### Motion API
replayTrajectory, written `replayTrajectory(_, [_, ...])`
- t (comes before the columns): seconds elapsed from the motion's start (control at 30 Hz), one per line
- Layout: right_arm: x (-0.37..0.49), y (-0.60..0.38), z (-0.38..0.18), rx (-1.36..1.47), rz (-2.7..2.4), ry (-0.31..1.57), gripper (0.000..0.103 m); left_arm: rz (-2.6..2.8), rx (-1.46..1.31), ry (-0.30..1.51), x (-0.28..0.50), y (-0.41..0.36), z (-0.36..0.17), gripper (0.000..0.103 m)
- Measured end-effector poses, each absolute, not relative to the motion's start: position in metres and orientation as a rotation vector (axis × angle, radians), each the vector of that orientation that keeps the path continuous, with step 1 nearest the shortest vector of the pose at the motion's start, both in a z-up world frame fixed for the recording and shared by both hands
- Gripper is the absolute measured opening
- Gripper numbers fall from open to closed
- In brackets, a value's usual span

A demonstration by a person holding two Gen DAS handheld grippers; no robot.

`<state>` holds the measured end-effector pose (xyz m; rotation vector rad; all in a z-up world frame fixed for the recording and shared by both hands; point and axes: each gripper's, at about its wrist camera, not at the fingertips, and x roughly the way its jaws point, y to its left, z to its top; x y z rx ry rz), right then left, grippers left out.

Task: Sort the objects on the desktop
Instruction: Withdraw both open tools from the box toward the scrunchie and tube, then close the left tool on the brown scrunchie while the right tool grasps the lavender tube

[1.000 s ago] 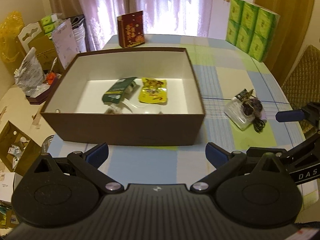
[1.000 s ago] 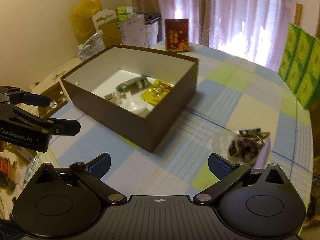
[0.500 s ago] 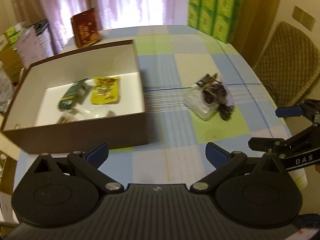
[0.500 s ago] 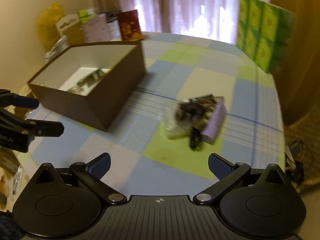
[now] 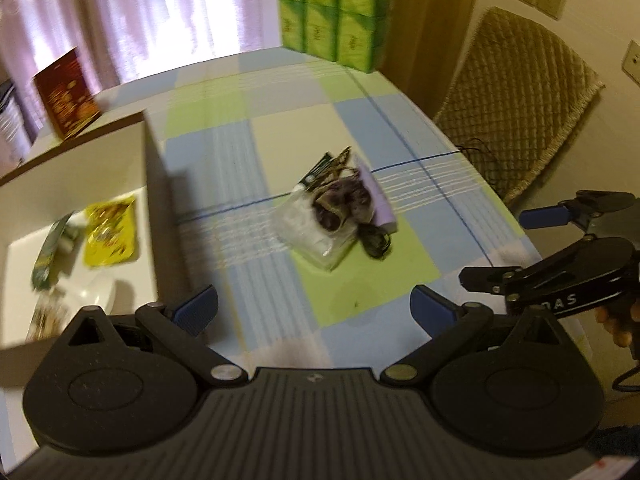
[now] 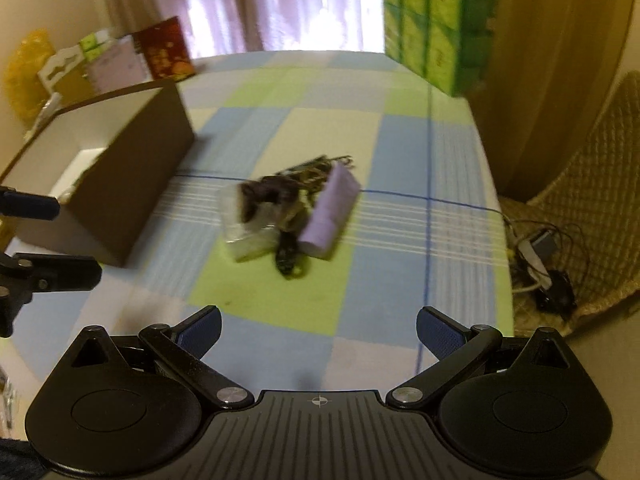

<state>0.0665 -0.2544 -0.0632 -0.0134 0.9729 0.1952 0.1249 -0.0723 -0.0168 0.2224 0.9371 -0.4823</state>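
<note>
On the checked tablecloth (image 6: 280, 300), a brown box (image 6: 132, 184) sits near curtains (image 6: 280, 0).

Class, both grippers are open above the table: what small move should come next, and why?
Probably ease the right gripper forward and down to the lilac tube: it lies at the pile's near edge, outside the brown box, and both grippers are open and empty.

Bare checked tablecloth (image 6: 280, 300) lies open before the clutter pile (image 6: 288, 212); brown box (image 6: 132, 184) walls the left.

A box (image 5: 156, 200) holding packets (image 5: 110, 230) sits left of the pile (image 5: 340, 216) on the table (image 5: 360, 120).
</note>
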Motion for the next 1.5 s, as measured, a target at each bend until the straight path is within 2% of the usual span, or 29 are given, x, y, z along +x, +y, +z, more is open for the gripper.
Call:
replayTrajectory(0.23, [0.093,-0.276,-0.075,0.028,0.127,0.993,0.101,-0.561,0.280,0.934,0.165,-0.102,-0.033,0.092])
replayTrajectory(0.47, [0.120,-0.293,-0.083,0.073,0.082,1.011,0.101,-0.596,0.297,0.963,0.204,-0.127,-0.053,0.077])
replayTrajectory(0.6, [0.131,-0.299,-0.088,0.091,0.073,1.026,0.101,-0.585,0.288,1.007,0.226,-0.135,-0.067,0.064])
replayTrajectory(0.73, [0.141,-0.301,-0.094,0.099,0.070,1.043,0.101,-0.582,0.288,1.042,0.242,-0.139,-0.078,0.059])
replayTrajectory(0.97, [0.156,-0.301,-0.098,0.134,0.087,1.041,0.101,-0.612,0.229,1.109,0.261,-0.142,-0.095,0.030])
replayTrajectory(1.0, [0.158,-0.300,-0.098,0.140,0.090,1.040,0.101,-0.618,0.219,1.115,0.262,-0.141,-0.097,0.021])
replayTrajectory(1.03, [0.160,-0.299,-0.098,0.145,0.094,1.038,0.101,-0.624,0.206,1.119,0.263,-0.140,-0.098,0.019])
replayTrajectory(1.17, [0.169,-0.291,-0.100,0.146,0.116,1.035,0.101,-0.620,0.167,1.100,0.266,-0.132,-0.093,0.015])
replayTrajectory(1.5, [0.195,-0.262,-0.114,0.104,0.160,1.034,0.101,-0.547,0.104,1.029,0.272,-0.101,-0.062,0.015])
